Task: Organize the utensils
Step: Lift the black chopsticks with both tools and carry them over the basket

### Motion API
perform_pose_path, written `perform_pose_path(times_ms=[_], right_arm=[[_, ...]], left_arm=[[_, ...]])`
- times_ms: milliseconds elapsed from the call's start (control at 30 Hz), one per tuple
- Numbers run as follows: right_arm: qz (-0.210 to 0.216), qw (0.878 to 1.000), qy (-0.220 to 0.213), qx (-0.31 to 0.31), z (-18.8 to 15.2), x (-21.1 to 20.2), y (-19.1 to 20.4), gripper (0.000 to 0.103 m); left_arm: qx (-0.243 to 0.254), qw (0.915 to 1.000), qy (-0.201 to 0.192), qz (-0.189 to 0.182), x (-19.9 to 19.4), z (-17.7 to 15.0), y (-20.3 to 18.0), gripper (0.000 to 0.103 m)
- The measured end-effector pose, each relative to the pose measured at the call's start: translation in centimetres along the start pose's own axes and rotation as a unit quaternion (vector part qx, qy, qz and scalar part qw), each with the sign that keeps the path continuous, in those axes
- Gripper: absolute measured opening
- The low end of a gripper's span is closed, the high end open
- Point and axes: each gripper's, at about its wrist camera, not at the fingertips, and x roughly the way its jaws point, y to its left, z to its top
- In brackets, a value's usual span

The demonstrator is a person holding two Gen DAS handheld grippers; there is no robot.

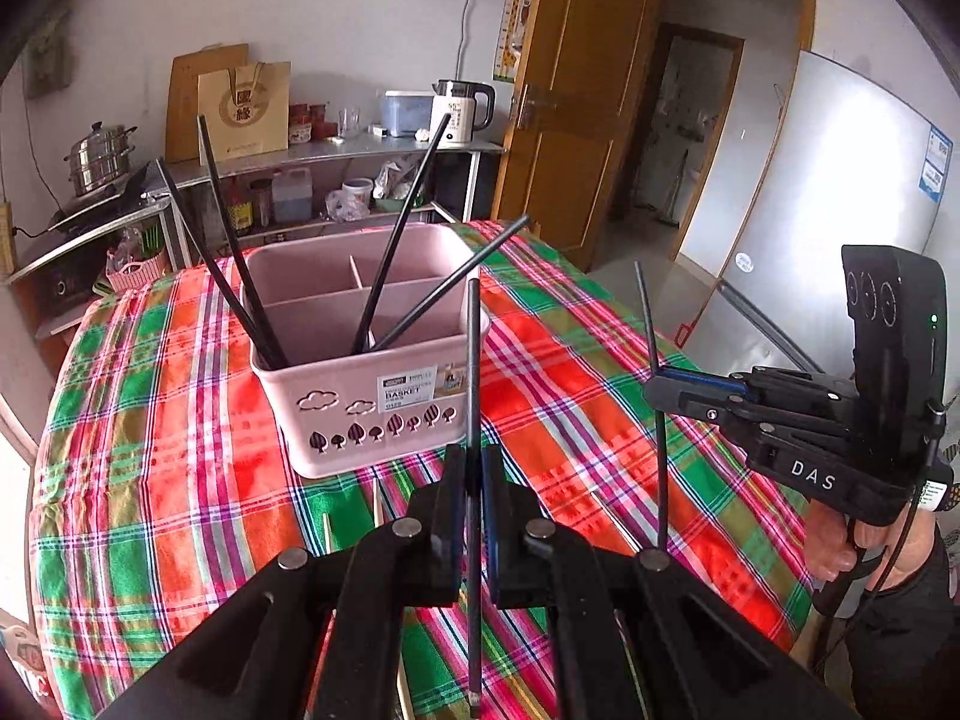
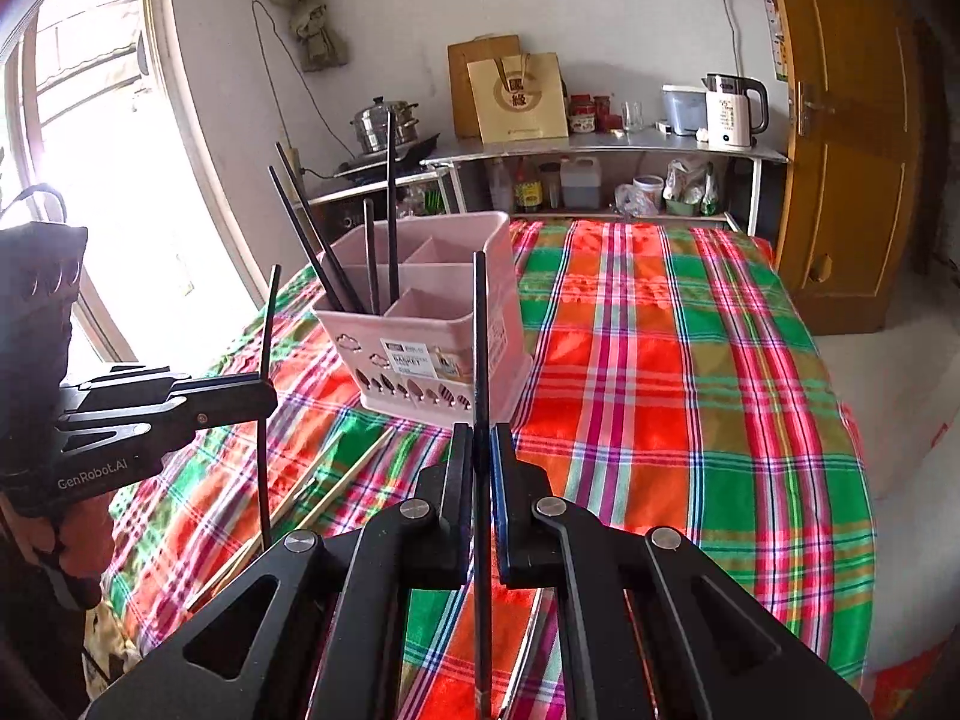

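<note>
Plaid-clothed tabletop (image 1: 600, 372) is carrying the pink basket (image 1: 360, 396), and you're clamping one black chopstick upright in each tool, left tool (image 1: 475, 516) and right tool (image 2: 480, 498), so both drop tip-first beside the four already standing inside.

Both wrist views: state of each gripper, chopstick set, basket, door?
left gripper: shut on one black chopstick, upright
right gripper: shut on another black chopstick, upright
pink basket: upright on the tablecloth, four black chopsticks leaning inside
wooden chopsticks: lying on the tablecloth
door: open
</note>
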Motion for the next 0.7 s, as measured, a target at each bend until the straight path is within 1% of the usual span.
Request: perform_pose_path(times_ms=[133,267,500,700], right_arm=[[0.003,1.0,-0.022,-0.005,0.6,-1.8,0.6,0.005],[0.004,0.999,-0.033,-0.011,0.9,-2.9,1.1,0.005],[0.003,0.999,-0.037,-0.017,0.4,-4.0,1.6,0.005],[0.003,0.999,-0.042,-0.025,0.6,-4.6,2.0,0.005]], left_arm=[[0.003,0.9998,-0.019,-0.002,-1.7,0.2,-0.3,0.005],[0.003,0.9994,-0.034,-0.005,-3.2,0.5,-0.4,0.005],[0.0,0.9994,-0.035,-0.006,-3.9,-0.6,-0.4,0.005],[0.001,0.9992,-0.039,-0.002,-4.8,-0.5,-0.4,0.005]])
